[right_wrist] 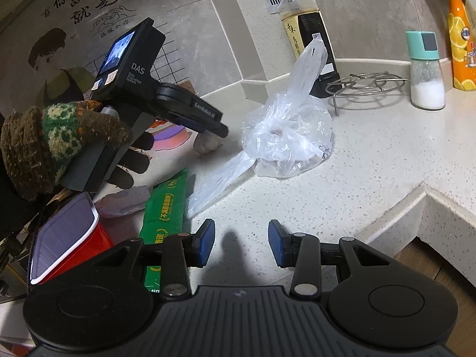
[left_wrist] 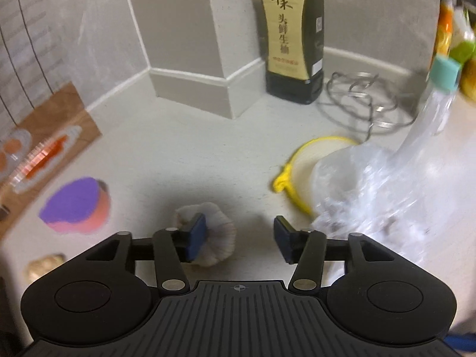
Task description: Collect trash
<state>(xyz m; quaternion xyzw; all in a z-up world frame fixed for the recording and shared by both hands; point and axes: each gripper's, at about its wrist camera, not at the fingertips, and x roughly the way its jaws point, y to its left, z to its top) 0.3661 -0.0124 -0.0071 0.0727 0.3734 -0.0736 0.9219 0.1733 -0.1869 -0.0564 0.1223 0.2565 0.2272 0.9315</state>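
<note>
A clear plastic bag (right_wrist: 287,136) lies crumpled on the white counter, one handle sticking up; it also shows in the left wrist view (left_wrist: 366,184). A garlic bulb (left_wrist: 208,238) sits just under my left gripper (left_wrist: 239,238), which is open with its left pad over the bulb. The bulb also shows in the right wrist view (right_wrist: 206,144), below the left gripper's tip. A green wrapper (right_wrist: 165,211) and a crumpled pale paper (right_wrist: 125,200) lie near my right gripper (right_wrist: 241,242), which is open and empty above the counter.
A soy sauce bottle (left_wrist: 293,38), a wire trivet (right_wrist: 366,84), a salt shaker (right_wrist: 427,71) and an orange bottle (right_wrist: 459,44) stand at the back. A yellow-rimmed lid (left_wrist: 312,163), a purple-pink sponge (left_wrist: 77,205) and a red bin (right_wrist: 68,238) are nearby. The counter edge (right_wrist: 416,205) drops at right.
</note>
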